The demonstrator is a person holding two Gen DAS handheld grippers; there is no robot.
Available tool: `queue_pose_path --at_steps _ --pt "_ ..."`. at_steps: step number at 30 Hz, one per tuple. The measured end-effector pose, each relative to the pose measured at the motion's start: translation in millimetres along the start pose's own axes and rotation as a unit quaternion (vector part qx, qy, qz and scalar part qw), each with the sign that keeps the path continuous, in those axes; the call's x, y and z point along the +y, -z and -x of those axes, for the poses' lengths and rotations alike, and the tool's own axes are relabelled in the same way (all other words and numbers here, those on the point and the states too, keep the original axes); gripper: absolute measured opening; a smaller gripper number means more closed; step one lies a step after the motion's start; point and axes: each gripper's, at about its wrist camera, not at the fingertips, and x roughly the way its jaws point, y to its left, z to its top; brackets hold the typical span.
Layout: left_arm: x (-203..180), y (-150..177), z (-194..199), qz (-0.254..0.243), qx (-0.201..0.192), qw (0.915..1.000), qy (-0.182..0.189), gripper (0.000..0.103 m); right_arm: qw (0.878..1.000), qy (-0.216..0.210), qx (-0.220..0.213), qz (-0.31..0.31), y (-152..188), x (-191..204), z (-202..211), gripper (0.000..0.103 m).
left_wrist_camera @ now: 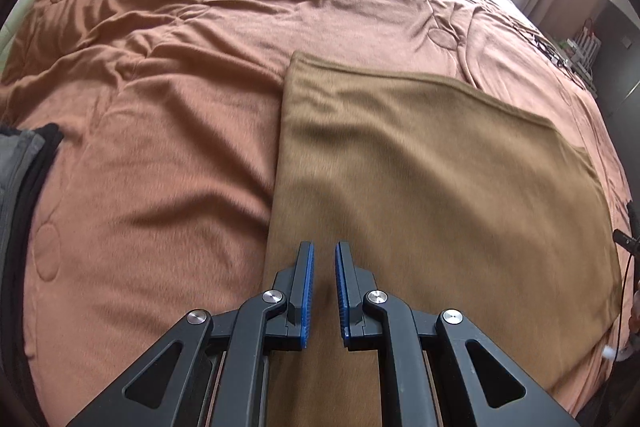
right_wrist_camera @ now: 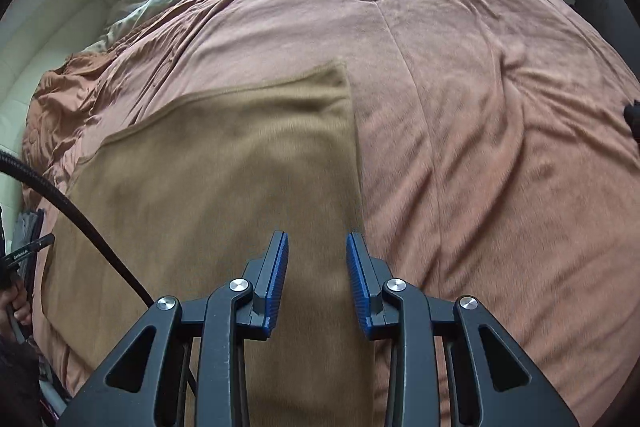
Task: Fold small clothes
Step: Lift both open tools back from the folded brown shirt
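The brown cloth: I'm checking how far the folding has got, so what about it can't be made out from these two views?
- Brown cloth, near edge: both wrist views, hidden behind the left gripper and right gripper.
- Layer count: both views, only the top surface shows.
- Garment type: blurred, no sleeves or collar visible.
- Dark pile: left wrist view, cut off by the frame edge.

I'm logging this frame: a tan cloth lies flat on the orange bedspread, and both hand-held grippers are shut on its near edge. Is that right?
Not quite. The tan cloth does lie flat on the orange bedspread, but neither gripper is shut on it. The left hand-held gripper and the right hand-held gripper both have their jaws apart, with nothing between them, as each wrist view shows.
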Motion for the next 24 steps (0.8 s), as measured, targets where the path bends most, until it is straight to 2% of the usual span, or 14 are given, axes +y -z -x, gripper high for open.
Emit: queue_pose_path --at_steps 8,17,19,24 --pt "8 45 13 -0.015 0.012 0.9998 -0.01 0.012 1.0 0.009 0.007 -0.02 46 -7 21 0.028" --pt "18 87 30 -0.027 0.014 0.9993 -0.024 0.012 0.999 0.005 0.014 -0.032 83 -10 39 0.028" --pt "21 96 34 -0.023 0.016 0.9993 -0.024 0.017 0.999 0.006 0.017 -0.033 93 -14 42 0.027" --pt "31 114 41 -0.009 0.019 0.9994 -0.026 0.019 0.999 0.004 0.013 -0.037 111 -20 56 0.028"
